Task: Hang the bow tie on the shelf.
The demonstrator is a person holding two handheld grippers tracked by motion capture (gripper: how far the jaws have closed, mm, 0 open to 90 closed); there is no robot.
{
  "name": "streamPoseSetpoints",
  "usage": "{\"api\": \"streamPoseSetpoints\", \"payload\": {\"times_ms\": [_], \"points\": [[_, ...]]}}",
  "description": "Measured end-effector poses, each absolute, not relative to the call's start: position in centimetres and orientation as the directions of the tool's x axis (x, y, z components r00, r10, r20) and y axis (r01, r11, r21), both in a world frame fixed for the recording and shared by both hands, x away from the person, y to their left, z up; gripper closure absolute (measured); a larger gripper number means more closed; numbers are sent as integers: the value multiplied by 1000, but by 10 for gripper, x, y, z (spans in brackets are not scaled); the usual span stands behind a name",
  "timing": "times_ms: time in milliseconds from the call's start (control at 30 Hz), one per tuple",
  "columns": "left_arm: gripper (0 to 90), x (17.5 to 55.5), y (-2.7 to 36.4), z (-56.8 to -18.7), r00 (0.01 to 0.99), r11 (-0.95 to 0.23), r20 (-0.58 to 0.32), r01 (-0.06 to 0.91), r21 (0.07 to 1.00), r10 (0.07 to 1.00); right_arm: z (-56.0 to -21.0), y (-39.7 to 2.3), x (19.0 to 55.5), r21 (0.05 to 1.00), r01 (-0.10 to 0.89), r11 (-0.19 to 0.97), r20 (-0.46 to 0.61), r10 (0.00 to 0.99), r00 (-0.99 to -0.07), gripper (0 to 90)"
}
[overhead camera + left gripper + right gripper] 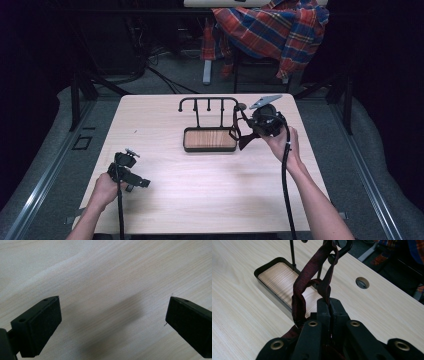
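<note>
Right tongs (329, 306) clamped on dark red fabric strap (299, 293), looped over black metal hook rack w/ wood tray (210, 139), near tabletop (200, 200) 1 o'clock edge. Left tongs (112, 320) apart over bare wood at 8 o'clock, lots of free room btw them.

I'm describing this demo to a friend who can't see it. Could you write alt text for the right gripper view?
The right gripper is shut on a dark red strap that loops up over the end hook of a black rack. Behind it, the rack's tray, black-rimmed with a wooden floor, stands on a pale wooden table.
</note>
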State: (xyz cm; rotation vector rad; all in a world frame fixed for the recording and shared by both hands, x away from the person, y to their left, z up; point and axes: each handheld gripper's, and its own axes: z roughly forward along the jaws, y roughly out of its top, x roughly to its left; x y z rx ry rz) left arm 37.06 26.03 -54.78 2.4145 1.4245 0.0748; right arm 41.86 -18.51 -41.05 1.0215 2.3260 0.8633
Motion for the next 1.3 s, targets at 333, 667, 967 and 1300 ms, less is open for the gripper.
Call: {"api": "streamPoseSetpoints", "payload": {"times_ms": [333,667,967,1300], "points": [[3,371,260,-548,498,-443,-124,841,312,858,-413,-186,424,696,493,522,-143,774,-617,871],[3,371,260,-548,496,-440,-132,843,308,858,-416,-187,432,705,508,494,-121,791,-600,872],[4,370,260,-548,495,-438,-134,844,309,859,-420,-188,439,702,524,481,-114,803,-585,871],[4,370,260,-548,497,-440,-137,843,308,857,-426,-185,445,699,536,473,-104,809,-578,871]]}}
